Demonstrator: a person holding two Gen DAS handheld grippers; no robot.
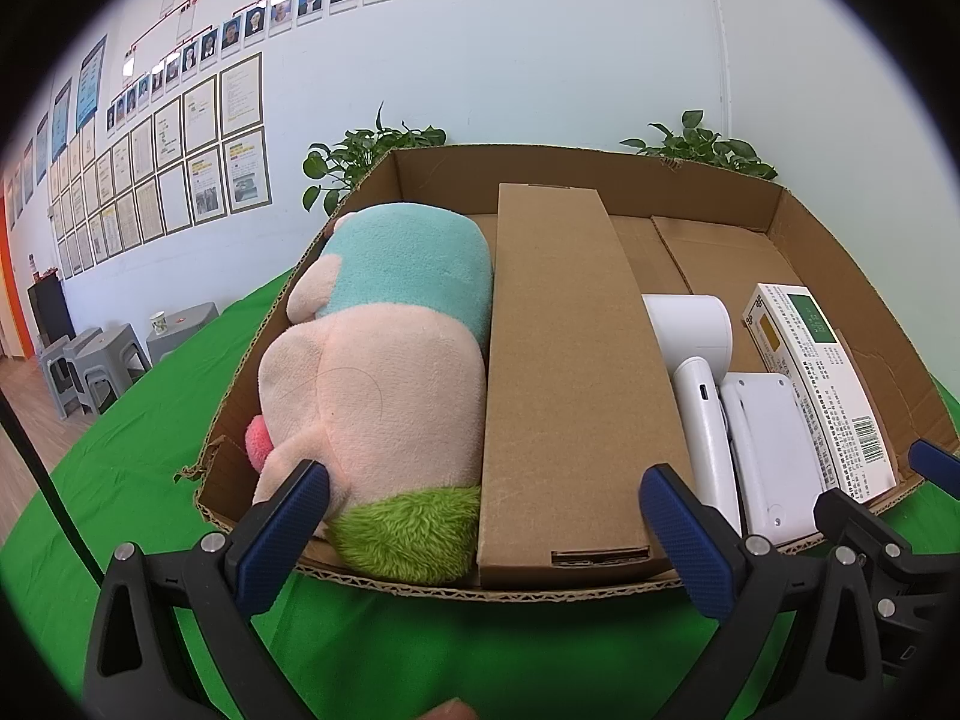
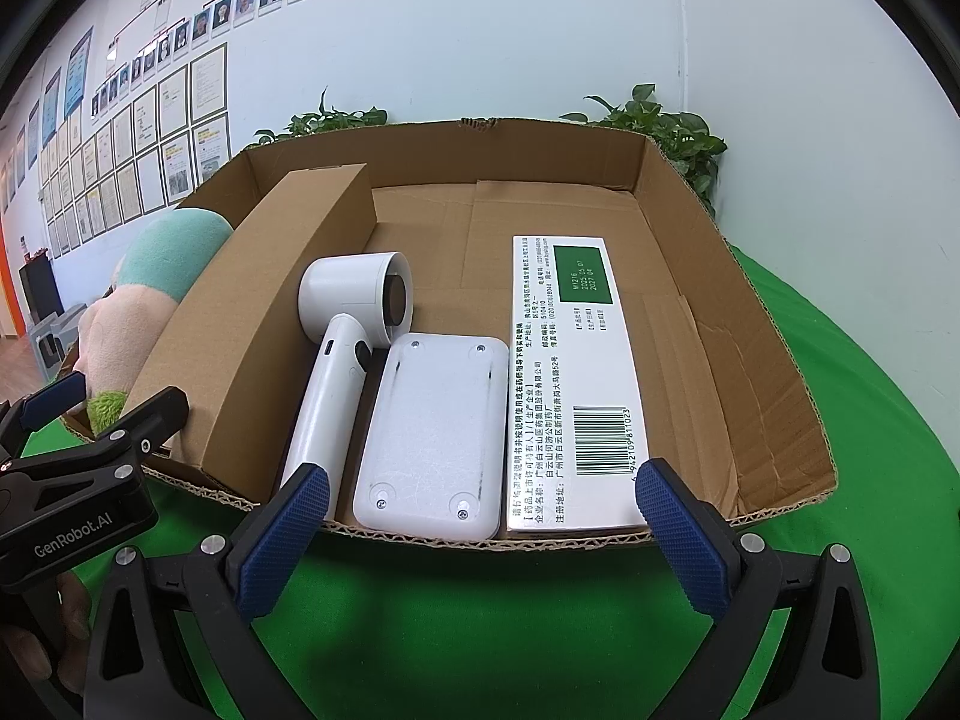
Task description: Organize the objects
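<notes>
Your left gripper sits closest to the lens, its blue-padded fingers spread wide with nothing between them, hovering over the near rim of the shallow cardboard tray on the green cloth.

From left to right inside that tray: the plush toy, pink with a teal band and a green tuft, lies along the left wall and presses against the long brown carton that runs front to back. Just right of the carton you have the white handheld fan, its round head pointing toward the far wall and its handle reaching the near rim. Beside the handle, touching or nearly so, lies the flat white device with its screwed underside up. Next comes the white medicine box with a green panel and barcode, lying flat against the device's right edge; bare cardboard floor separates it from the right wall.

Your right gripper hangs before the near rim too, fingers parted and holding nothing, in line with the white device and medicine box.
</notes>
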